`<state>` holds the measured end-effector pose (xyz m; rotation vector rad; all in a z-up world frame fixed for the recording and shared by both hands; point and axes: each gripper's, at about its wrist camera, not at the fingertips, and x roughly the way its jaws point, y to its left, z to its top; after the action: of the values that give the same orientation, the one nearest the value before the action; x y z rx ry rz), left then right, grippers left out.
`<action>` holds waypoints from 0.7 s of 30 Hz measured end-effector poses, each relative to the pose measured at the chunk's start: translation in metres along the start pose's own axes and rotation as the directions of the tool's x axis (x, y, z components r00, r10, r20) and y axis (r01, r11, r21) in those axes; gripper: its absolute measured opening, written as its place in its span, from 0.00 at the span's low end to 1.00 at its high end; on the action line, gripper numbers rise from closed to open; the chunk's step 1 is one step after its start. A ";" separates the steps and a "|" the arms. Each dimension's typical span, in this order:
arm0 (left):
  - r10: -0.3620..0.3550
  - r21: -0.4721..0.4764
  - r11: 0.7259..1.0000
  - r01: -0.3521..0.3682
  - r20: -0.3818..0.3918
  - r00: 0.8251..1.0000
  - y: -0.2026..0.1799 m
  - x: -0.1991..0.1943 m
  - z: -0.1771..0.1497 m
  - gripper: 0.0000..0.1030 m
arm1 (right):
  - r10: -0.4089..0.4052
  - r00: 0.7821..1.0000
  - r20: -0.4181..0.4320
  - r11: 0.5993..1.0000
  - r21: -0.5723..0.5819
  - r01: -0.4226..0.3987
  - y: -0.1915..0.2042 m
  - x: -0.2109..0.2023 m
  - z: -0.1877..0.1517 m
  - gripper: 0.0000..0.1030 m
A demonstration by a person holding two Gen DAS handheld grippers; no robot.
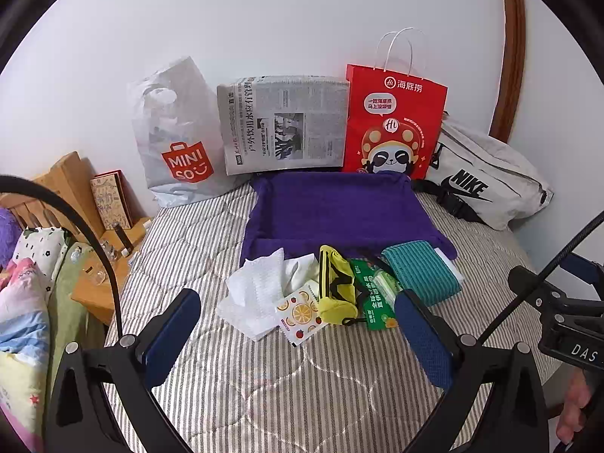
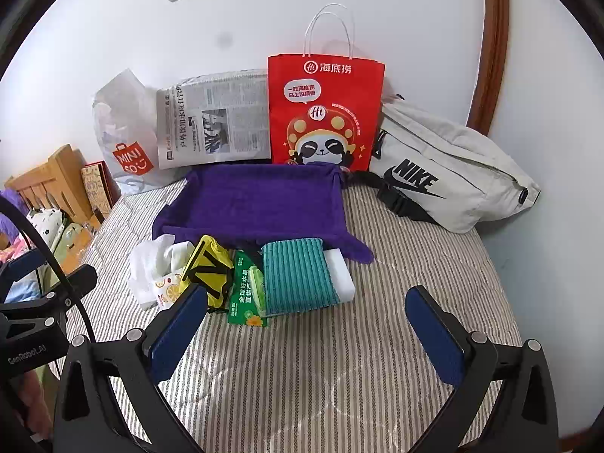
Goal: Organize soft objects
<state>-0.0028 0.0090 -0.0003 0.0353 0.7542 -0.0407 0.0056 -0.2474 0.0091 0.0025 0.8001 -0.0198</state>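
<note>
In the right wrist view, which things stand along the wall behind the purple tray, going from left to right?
Miniso plastic bag → folded newspaper → red paper bag with the panda → grey Nike bag. All four stand behind the purple tray.

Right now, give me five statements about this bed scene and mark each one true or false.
1. The purple fabric tray holds nothing. True.
2. The teal cloth lies on a white sponge block. True.
3. The left gripper is clamped on the yellow pouch. False: it is open and holds nothing.
4. The red paper bag lies flat. False: it stands upright against the wall.
5. The right gripper is open. True.
</note>
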 end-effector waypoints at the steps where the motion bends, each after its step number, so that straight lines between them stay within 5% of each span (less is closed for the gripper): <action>1: 0.000 0.000 1.000 0.000 0.000 1.000 0.000 0.001 -0.001 1.00 | -0.001 1.000 0.000 1.000 -0.002 0.001 0.000 0.000 0.000 1.00; 21: 0.004 -0.001 1.000 -0.004 0.002 1.000 0.002 0.001 -0.002 1.00 | -0.010 1.000 0.005 1.000 -0.009 0.010 0.002 -0.004 -0.001 1.00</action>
<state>-0.0033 0.0109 -0.0024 0.0354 0.7523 -0.0362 0.0021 -0.2458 0.0117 -0.0100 0.7952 -0.0256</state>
